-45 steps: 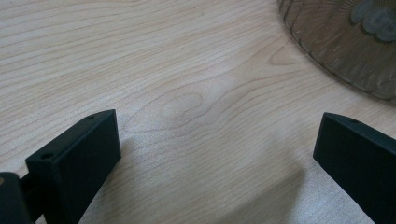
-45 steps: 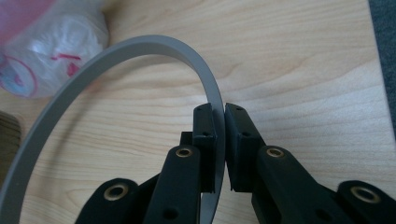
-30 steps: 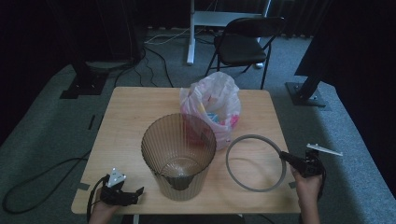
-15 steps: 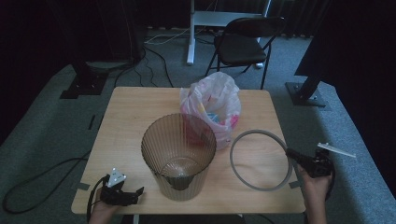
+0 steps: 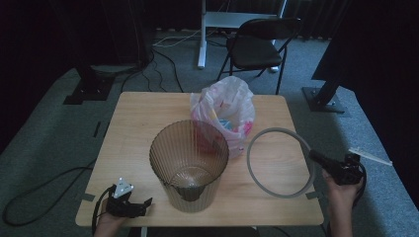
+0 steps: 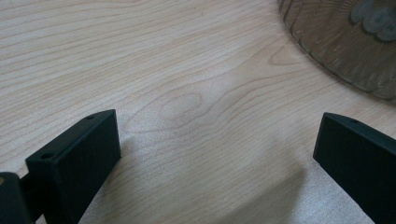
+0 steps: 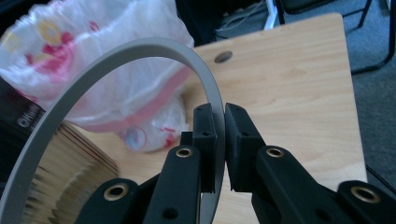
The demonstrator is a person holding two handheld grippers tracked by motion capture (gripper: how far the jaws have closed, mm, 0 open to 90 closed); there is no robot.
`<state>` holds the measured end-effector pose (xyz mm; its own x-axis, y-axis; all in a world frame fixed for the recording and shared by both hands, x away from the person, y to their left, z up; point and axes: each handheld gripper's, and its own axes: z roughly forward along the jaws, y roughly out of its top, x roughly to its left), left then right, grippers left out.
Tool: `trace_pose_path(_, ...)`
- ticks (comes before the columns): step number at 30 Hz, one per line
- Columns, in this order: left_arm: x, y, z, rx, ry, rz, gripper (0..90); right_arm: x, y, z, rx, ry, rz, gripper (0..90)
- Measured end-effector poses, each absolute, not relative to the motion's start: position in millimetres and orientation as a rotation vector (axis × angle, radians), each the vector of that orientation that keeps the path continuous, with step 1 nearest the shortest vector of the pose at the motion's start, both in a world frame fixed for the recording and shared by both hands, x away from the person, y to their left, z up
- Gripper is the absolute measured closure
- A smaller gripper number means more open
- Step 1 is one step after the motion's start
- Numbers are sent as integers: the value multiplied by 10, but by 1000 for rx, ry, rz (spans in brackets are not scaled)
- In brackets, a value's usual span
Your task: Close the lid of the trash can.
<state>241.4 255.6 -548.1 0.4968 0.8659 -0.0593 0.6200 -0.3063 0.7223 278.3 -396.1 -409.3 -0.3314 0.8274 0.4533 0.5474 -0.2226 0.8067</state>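
Observation:
A grey ring (image 5: 277, 163) hangs tilted over the right part of the wooden table (image 5: 138, 128). My right gripper (image 5: 315, 157) is shut on its right rim; in the right gripper view the jaws pinch the ring's band (image 7: 140, 49) at my right gripper (image 7: 220, 140). A ribbed, translucent brown bin (image 5: 188, 165) stands upright at the table's middle front. Behind it sits a white plastic bag (image 5: 225, 116) with pink and yellow print. My left gripper (image 5: 143, 203) rests at the front left corner, open, with bare wood between its jaws (image 6: 215, 154).
A black folding chair (image 5: 259, 47) and a white desk leg (image 5: 201, 34) stand on the carpet beyond the table. Stand bases lie on the floor at the left (image 5: 94, 89) and right (image 5: 323, 101). A cable (image 5: 39, 190) loops on the floor at the left.
My right gripper has risen and drawn slightly right with the ring, lifting the ring off the table into a tilt. The left gripper has stayed put.

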Motion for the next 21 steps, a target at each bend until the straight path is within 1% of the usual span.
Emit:
trace_pose_path(14, 2417, 2555, -5482, 2038, 1216, 449, 8, 2849, -3844, -3678, 1507, 1765, 1677, 837)
trace_pose_path(21, 2417, 2557, -5482, 2037, 1216, 448, 8, 2986, -3609, -3397, 1394, 1801, 1735, 838)
